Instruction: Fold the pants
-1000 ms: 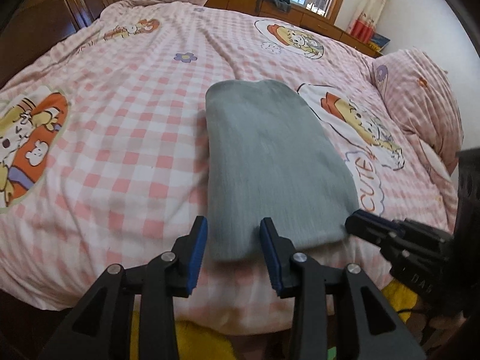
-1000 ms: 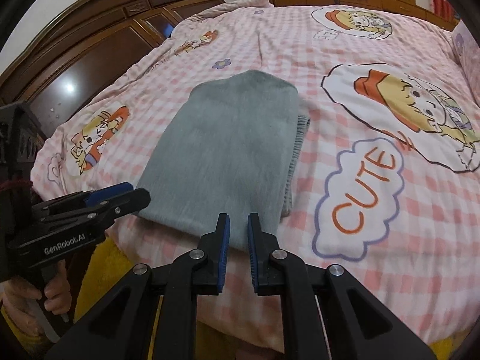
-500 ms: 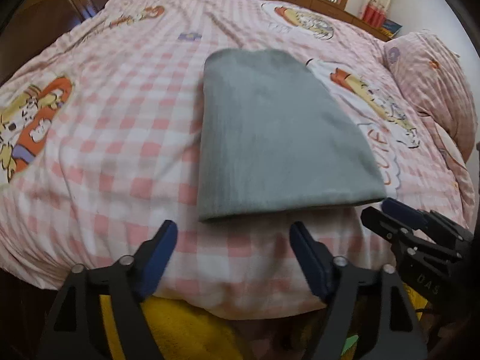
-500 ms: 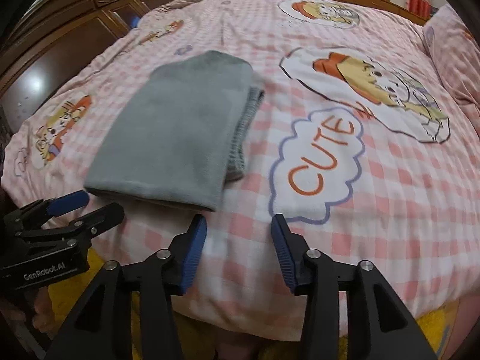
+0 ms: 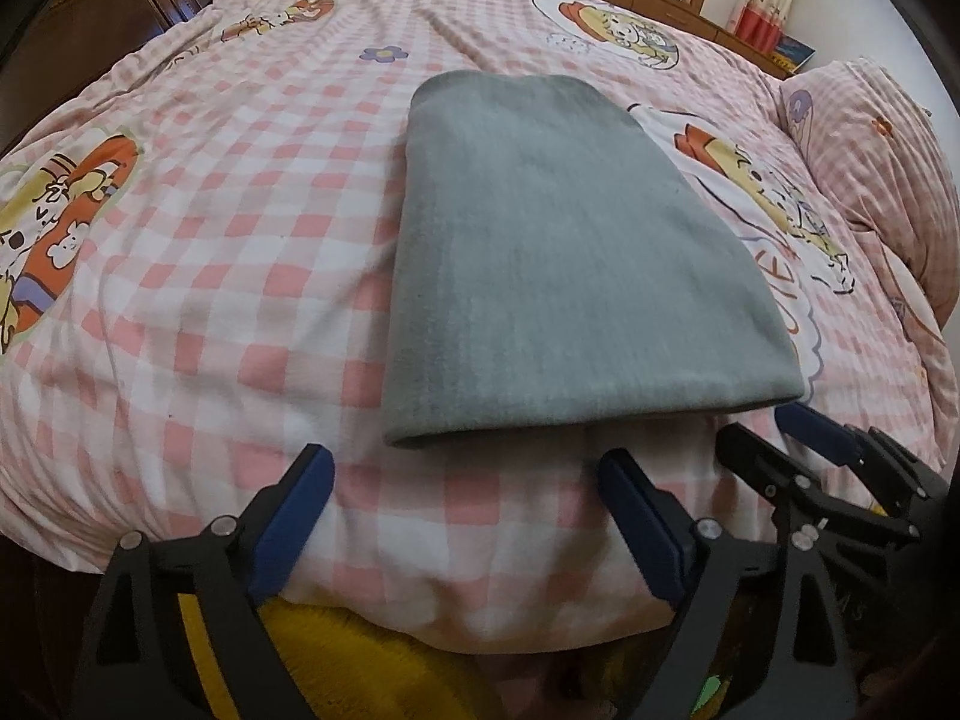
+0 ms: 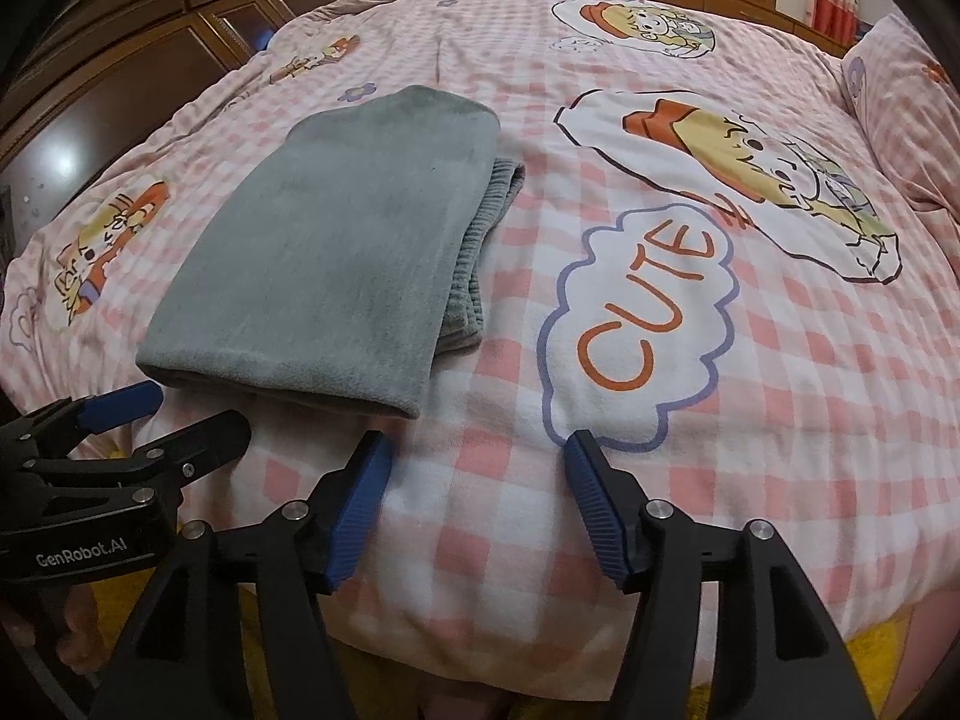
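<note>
The grey pants (image 5: 564, 264) are laid folded into a flat rectangle on the pink checked quilt (image 5: 210, 240), near its front edge. The left gripper (image 5: 465, 516) is held just short of the near fold, fingers spread wide, nothing gripped. The right gripper (image 6: 477, 504) is held beside the pants' near right corner, likewise wide apart and empty. A ribbed waistband (image 6: 480, 240) is seen along the right side.

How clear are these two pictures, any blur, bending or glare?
Left wrist view: fisheye bends the bed edge; grey folded pants sharp, left claw soft. Right wrist view: same bending; glare spot on the wooden cabinet, right claw slightly soft.
</note>
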